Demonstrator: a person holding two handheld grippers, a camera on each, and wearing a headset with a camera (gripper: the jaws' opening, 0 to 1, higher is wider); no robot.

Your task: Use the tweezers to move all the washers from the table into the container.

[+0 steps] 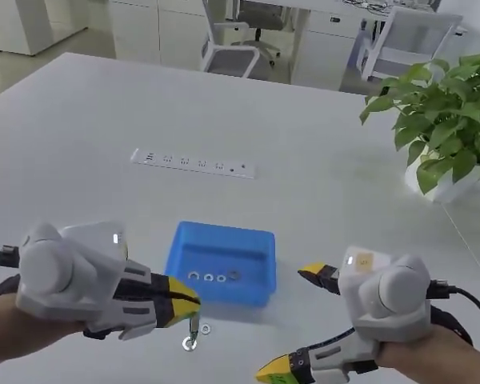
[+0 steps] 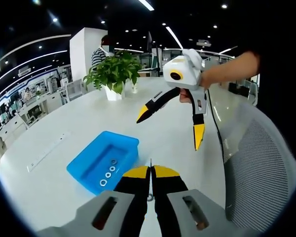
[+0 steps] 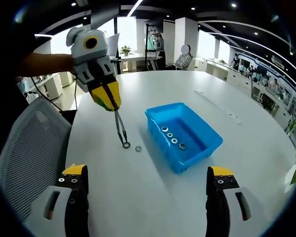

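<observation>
One washer (image 3: 126, 145) touches downward-angled tweezers (image 3: 120, 129) clamped in left gripper (image 3: 110, 102) jaws; right gripper (image 1: 284, 322) jaws spread apart.

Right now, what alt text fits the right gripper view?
The left tongs hold tweezers with their tips at a washer on the white table, a second washer just beside it. A blue container nearby holds four washers; the right tongs stand open in the foreground.

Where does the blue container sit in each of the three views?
Head view: blue container, lower centre.
Left gripper view: lower left, up and left of the shut jaws.
Right gripper view: just right of centre, above the open jaws.
Shared landmark: the white power strip, lying beyond the container in each.
</observation>
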